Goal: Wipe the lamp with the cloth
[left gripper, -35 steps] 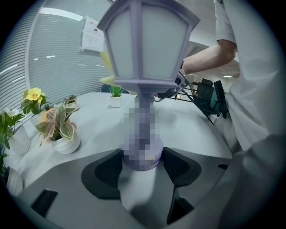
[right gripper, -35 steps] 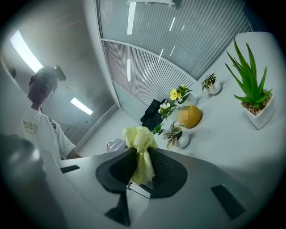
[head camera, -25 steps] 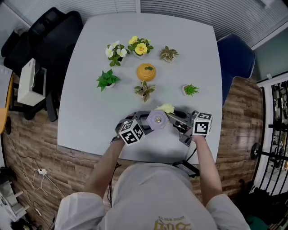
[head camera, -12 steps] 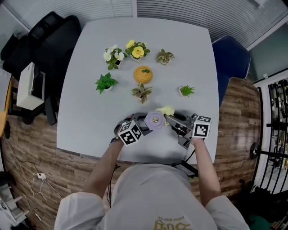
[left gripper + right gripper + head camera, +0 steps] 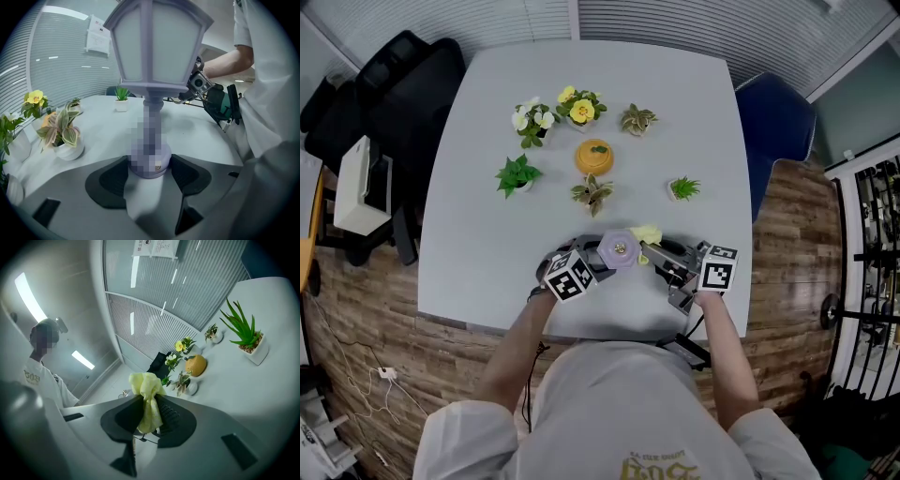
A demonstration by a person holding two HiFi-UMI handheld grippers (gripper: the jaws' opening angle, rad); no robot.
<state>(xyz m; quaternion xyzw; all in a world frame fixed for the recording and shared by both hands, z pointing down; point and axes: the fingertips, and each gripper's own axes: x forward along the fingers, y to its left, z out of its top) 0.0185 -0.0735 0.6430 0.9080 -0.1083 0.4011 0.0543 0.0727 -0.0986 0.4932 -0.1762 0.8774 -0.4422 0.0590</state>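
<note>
Both claws clamped: left claw [image 5: 150, 162] on round-based lilac lamp [image 5: 154, 42], right claw [image 5: 149, 416] on crumpled yellow cloth [image 5: 146, 383].

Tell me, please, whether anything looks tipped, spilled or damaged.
Nothing stands out. The lavender lantern-shaped lamp stands upright, held by the left gripper, the yellow cloth is pinched in the right gripper, and the potted plants sit upright on the white table.

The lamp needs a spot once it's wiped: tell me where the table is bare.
Bare: the table at near left, between the green plant and the near edge; also the far strip beyond the yellow flowers. Crowded: the middle, round the orange pot.
</note>
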